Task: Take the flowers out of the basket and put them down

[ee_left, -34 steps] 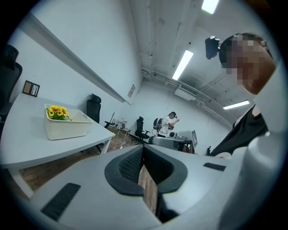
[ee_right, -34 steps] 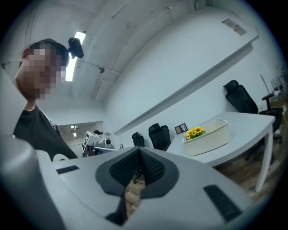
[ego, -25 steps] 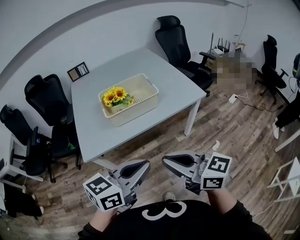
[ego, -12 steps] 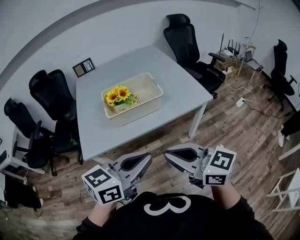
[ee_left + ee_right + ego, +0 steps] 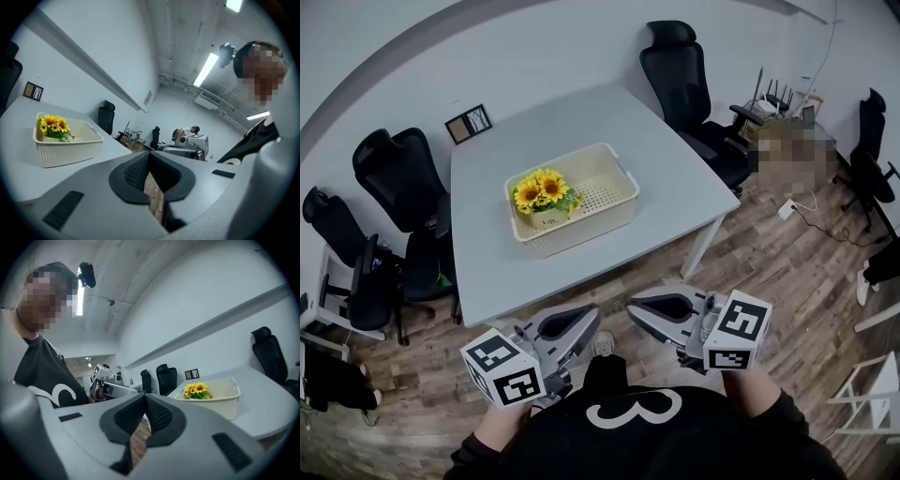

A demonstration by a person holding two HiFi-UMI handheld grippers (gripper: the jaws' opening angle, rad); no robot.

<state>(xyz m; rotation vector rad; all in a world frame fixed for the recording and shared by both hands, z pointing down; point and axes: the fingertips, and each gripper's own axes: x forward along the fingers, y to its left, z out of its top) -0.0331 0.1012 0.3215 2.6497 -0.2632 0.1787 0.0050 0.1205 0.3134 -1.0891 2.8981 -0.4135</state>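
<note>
A cream plastic basket [image 5: 614, 197] sits on the grey table [image 5: 675, 178], toward its middle. The flowers [image 5: 542, 190], a bunch of yellow sunflowers, stand upright inside the basket at its left end, apparently in a small pale pot, though it shows too small to be sure. A small dark picture frame [image 5: 469, 123] lies on the table's far left corner.

Both grippers are held low at the near side, off the table's near edge and well apart from the basket. The left gripper [image 5: 591, 317] has its jaws brought together at the tips with nothing between them; only wooden floor shows through the slit behind. The right gripper [image 5: 631, 315], just beside it, is likewise closed and empty. Black office chairs [image 5: 398, 178] stand left of the table.
</note>
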